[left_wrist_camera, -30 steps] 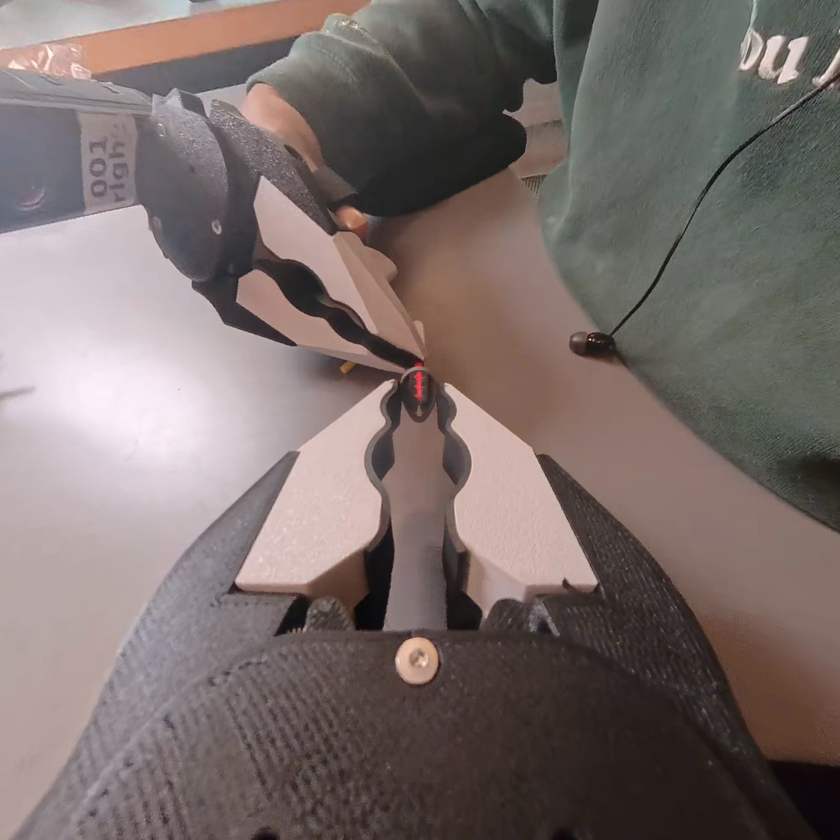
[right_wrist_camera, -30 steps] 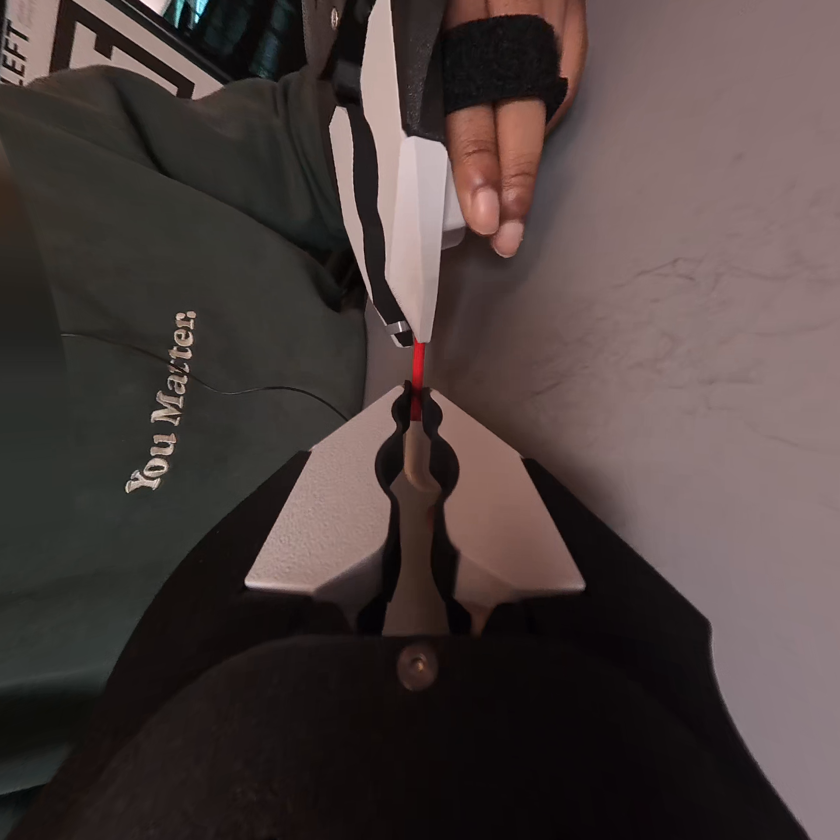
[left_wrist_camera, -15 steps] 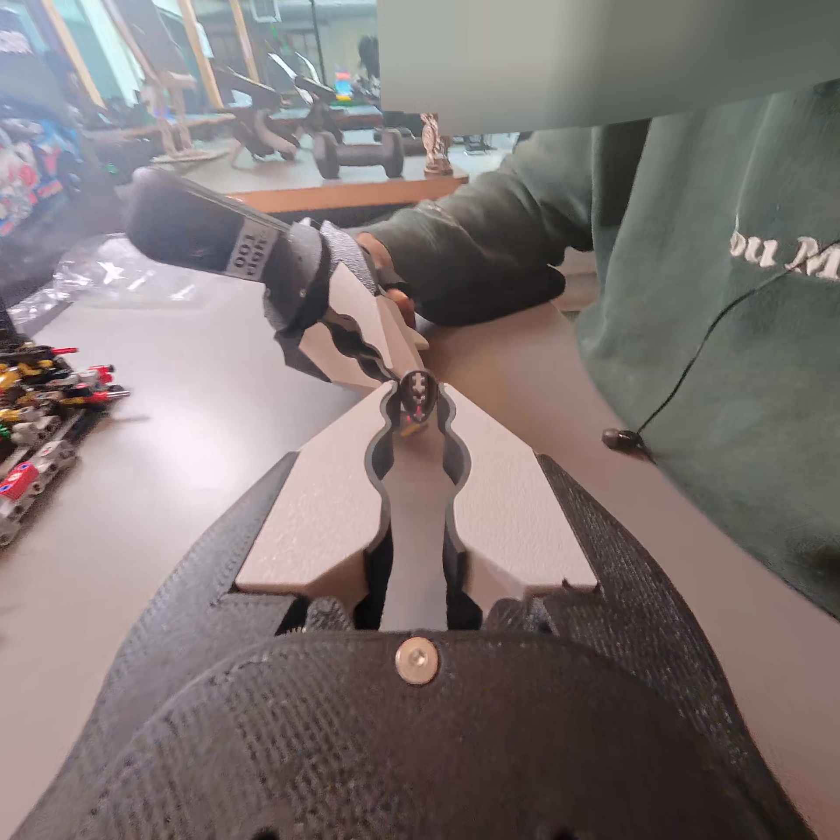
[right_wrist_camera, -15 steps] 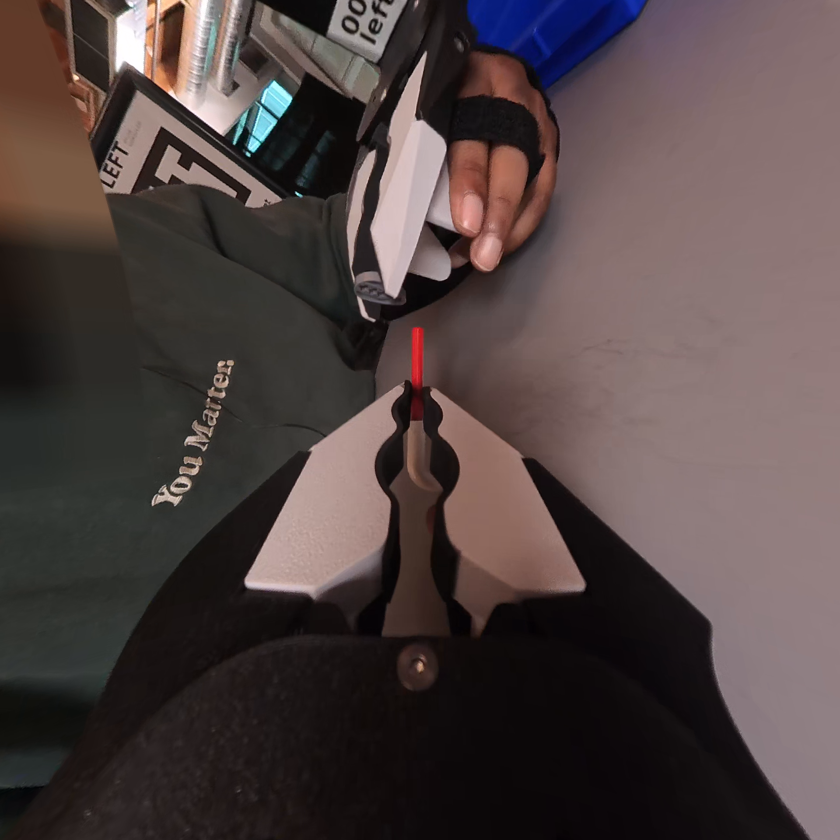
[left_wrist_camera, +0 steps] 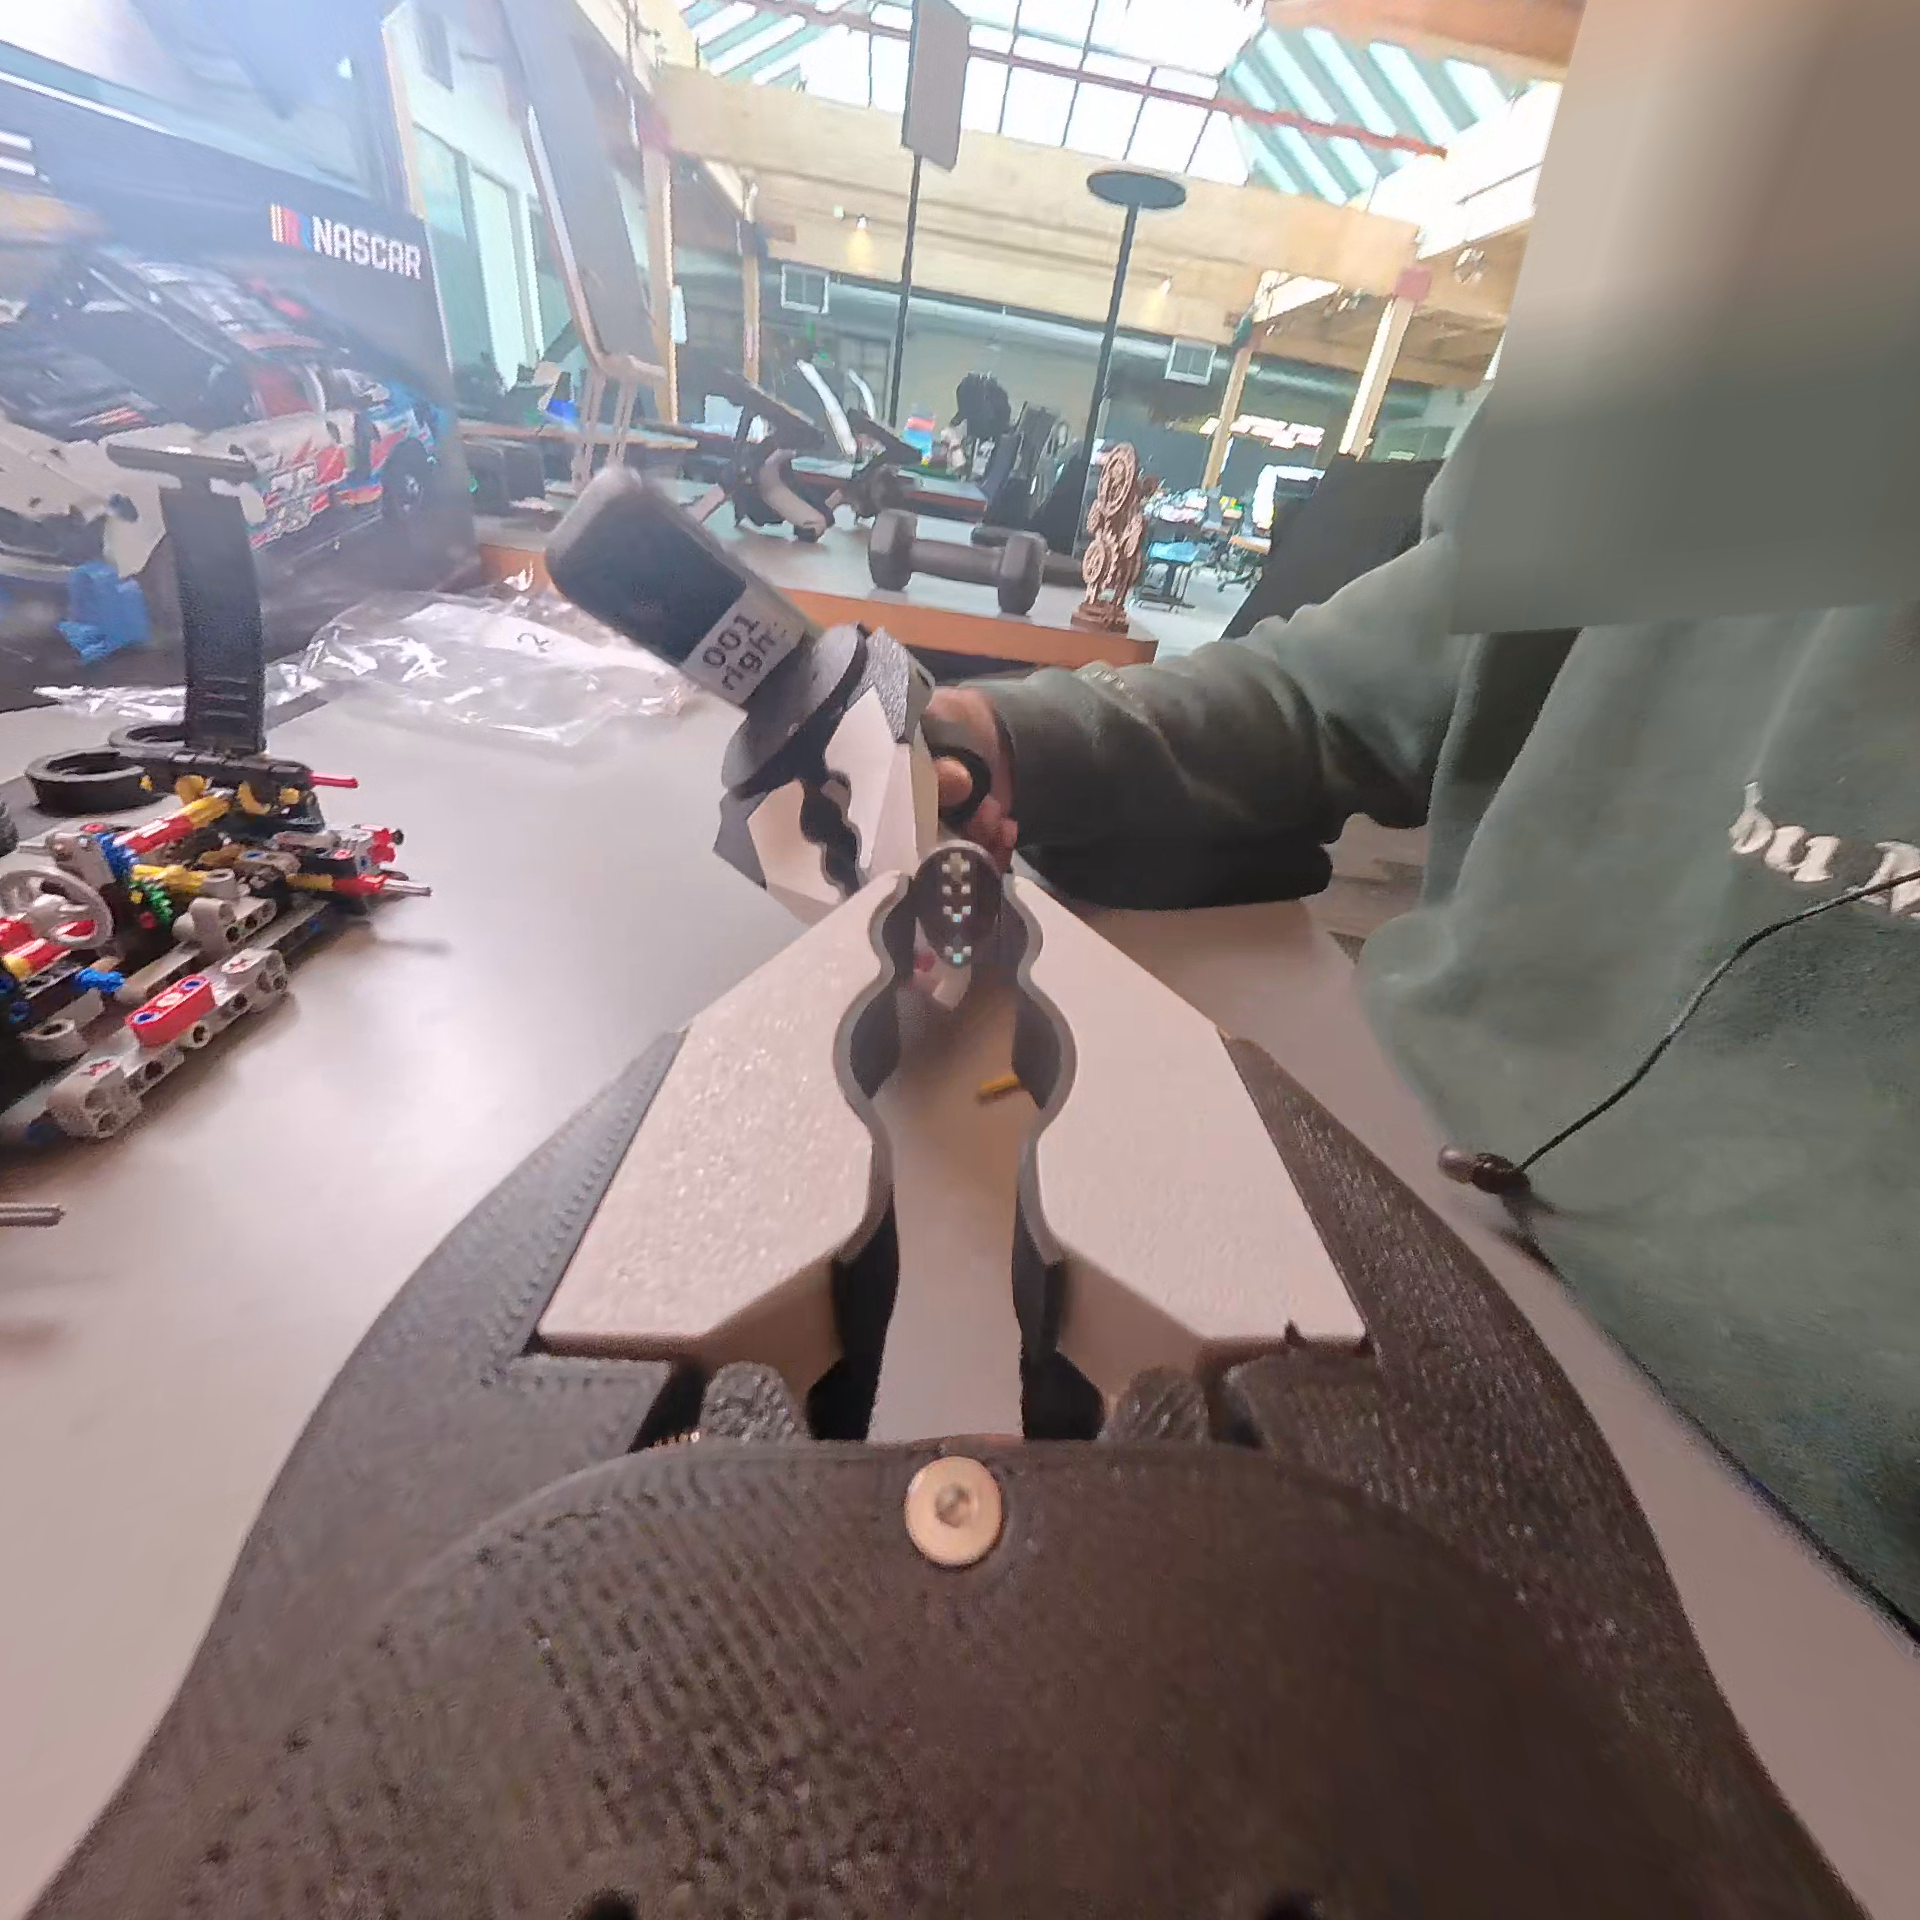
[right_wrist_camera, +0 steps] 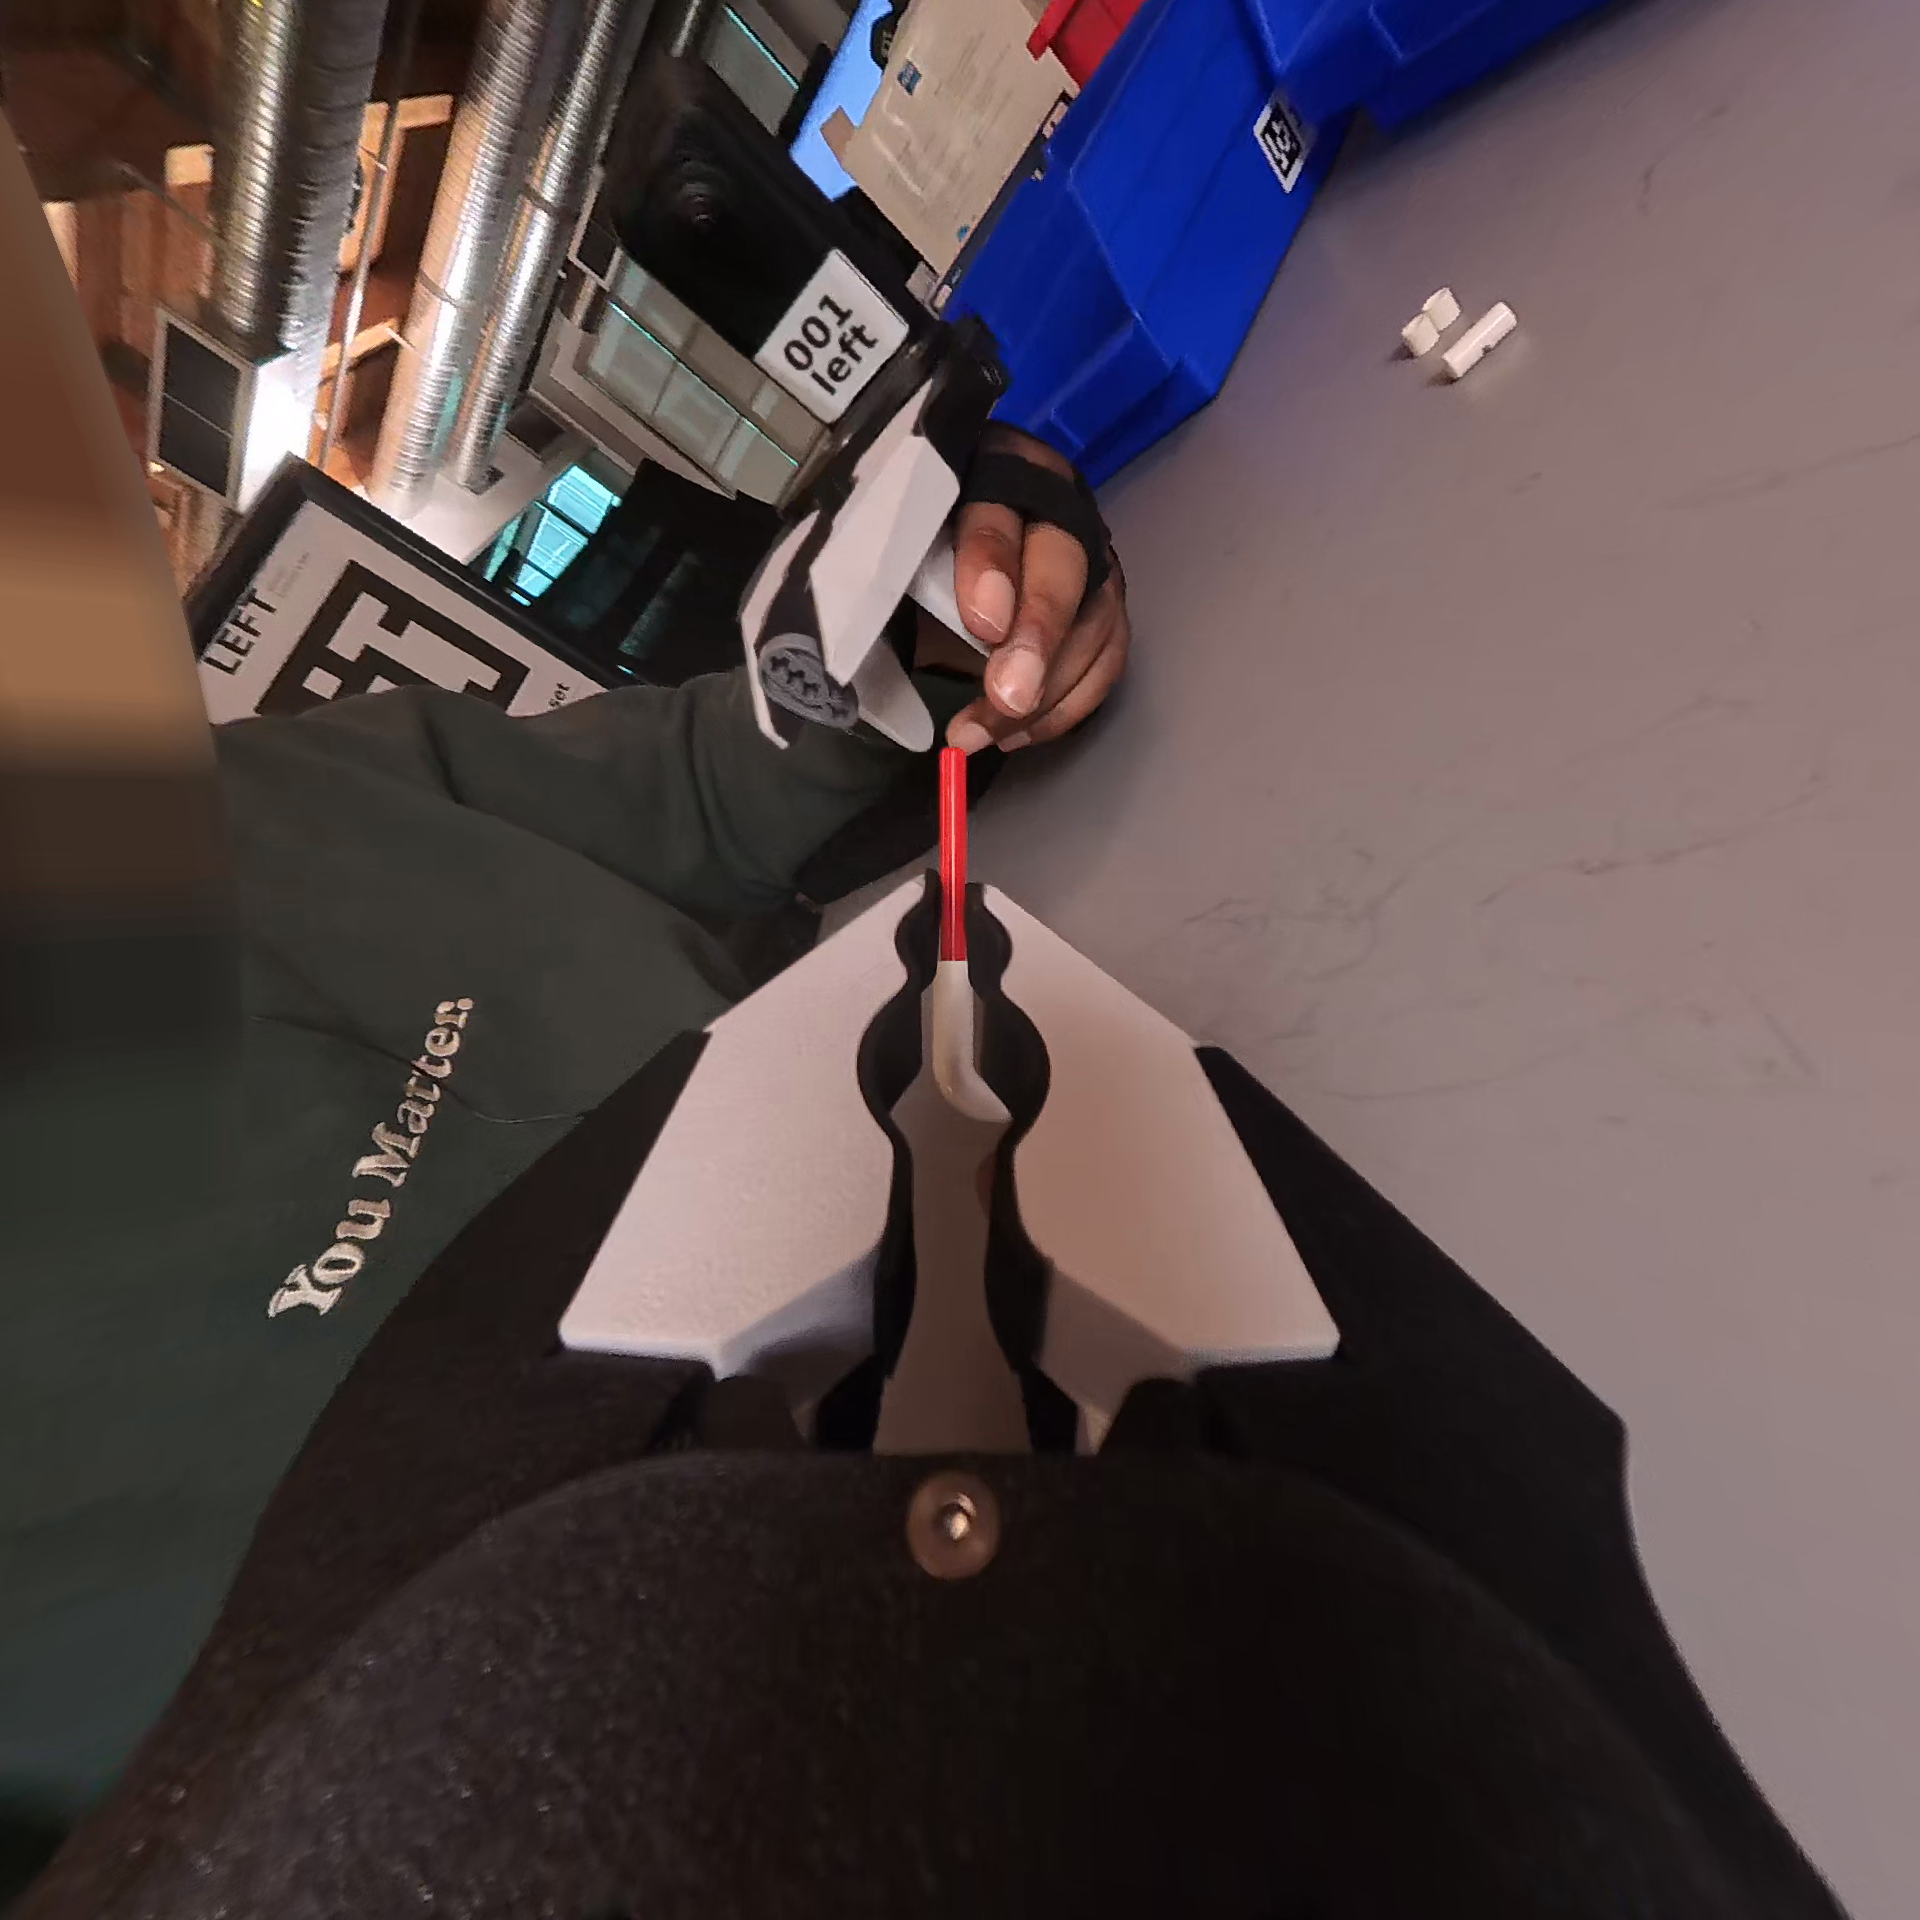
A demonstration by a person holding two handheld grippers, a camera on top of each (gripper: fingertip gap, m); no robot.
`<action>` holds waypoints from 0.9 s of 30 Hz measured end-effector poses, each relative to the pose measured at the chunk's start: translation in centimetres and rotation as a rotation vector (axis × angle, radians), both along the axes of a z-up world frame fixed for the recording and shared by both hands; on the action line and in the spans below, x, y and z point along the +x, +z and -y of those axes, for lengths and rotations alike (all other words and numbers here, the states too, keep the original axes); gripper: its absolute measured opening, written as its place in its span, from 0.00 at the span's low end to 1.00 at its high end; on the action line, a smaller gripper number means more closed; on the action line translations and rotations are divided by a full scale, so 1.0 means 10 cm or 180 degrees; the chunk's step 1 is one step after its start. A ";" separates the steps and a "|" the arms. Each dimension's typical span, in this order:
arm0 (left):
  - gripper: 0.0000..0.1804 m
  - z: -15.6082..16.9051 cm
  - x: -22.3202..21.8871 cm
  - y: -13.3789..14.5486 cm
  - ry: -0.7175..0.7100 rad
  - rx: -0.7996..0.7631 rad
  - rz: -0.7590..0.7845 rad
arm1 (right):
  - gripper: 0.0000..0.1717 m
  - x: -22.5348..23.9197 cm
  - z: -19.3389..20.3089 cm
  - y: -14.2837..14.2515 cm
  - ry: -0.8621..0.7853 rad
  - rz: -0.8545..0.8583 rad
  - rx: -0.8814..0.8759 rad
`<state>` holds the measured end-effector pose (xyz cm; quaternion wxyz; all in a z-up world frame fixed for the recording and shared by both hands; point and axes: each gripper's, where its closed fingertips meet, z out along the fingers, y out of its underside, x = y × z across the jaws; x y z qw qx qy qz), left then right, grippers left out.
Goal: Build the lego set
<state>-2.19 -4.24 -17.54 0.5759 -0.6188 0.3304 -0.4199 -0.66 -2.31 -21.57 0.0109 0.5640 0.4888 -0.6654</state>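
The grippers have drawn apart. The left gripper point(left_wrist_camera: 954, 914) clamps a dark grey perforated beam point(left_wrist_camera: 954, 912), its lower end hidden; the right gripper point(right_wrist_camera: 951, 914) pinches a red axle point(right_wrist_camera: 951, 831) above the grey table point(right_wrist_camera: 1507, 831).

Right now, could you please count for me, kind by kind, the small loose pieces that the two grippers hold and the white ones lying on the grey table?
Red axle in the right gripper: 1
Dark grey oval piece with cross holes in the left gripper: 1
Small white pieces on the table: 2
Total: 4
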 end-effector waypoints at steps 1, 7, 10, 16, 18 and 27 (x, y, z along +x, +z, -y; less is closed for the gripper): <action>0.07 -0.02 0.00 -0.03 0.0033 -0.0017 -0.0049 | 0.01 0.00 -0.03 -0.02 -0.0023 0.0044 0.0086; 0.07 -0.13 -0.04 -0.16 0.0251 -0.0124 -0.0234 | 0.01 -0.09 -0.49 0.06 -0.0315 0.0149 0.0591; 0.07 -0.17 -0.06 -0.19 0.0352 -0.0136 -0.0319 | 0.01 -0.18 -0.70 0.31 -0.0620 -0.0099 0.0442; 0.07 -0.21 -0.07 -0.24 0.0443 -0.0145 -0.0435 | 0.01 -0.32 -1.27 0.51 -0.1609 -0.0382 -0.0166; 0.07 -0.22 -0.07 -0.23 0.0473 -0.0127 -0.0448 | 0.01 -0.32 -1.33 0.46 -0.1674 -0.0341 -0.0303; 0.07 -0.27 -0.07 -0.33 0.0572 -0.0191 -0.0609 | 0.01 -0.34 -1.72 -0.10 -0.2198 0.0549 -0.0012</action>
